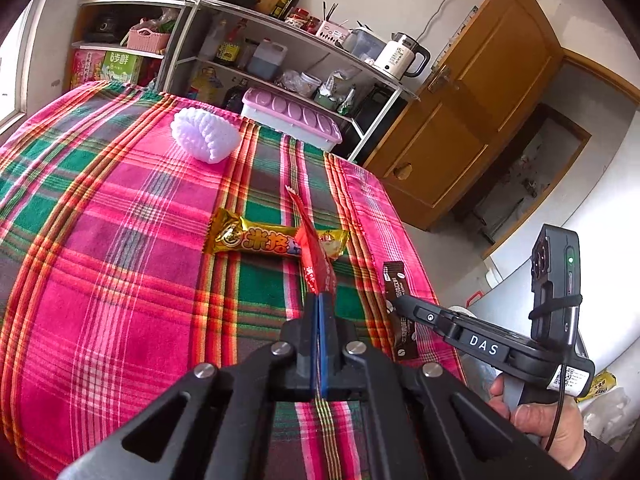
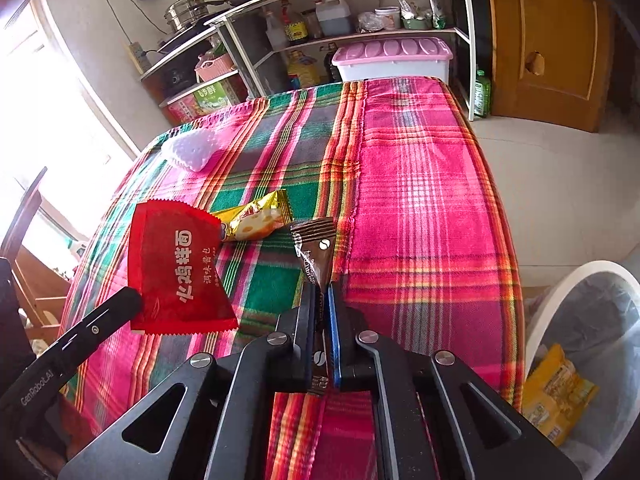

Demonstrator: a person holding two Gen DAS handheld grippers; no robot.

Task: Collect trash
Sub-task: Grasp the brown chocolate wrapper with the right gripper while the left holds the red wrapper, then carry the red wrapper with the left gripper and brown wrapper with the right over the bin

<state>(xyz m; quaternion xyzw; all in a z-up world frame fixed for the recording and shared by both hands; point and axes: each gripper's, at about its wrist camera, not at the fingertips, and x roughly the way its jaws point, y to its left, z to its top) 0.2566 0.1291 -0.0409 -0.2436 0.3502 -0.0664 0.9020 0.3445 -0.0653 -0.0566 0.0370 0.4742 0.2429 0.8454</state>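
My left gripper [image 1: 319, 296] is shut on a red sauce packet [image 1: 312, 248], which stands up edge-on from its pads; in the right wrist view the red packet [image 2: 180, 272] hangs flat-faced above the cloth. My right gripper [image 2: 321, 292] is shut on a brown coffee stick [image 2: 316, 248]; the brown stick [image 1: 396, 280] also shows at the table's right edge in the left wrist view. A gold snack wrapper [image 1: 256, 240] lies on the plaid tablecloth [image 1: 120, 240] behind the red packet. A white foam fruit net [image 1: 206, 136] rests farther back.
A white bin with a clear liner [image 2: 592, 344] stands on the floor right of the table and holds a yellow wrapper [image 2: 556, 392]. Behind the table are metal shelves [image 2: 360, 36], a pink-lidded box [image 2: 392, 60] and a wooden door [image 2: 548, 40]. A person's hand [image 1: 536, 420] grips the right tool.
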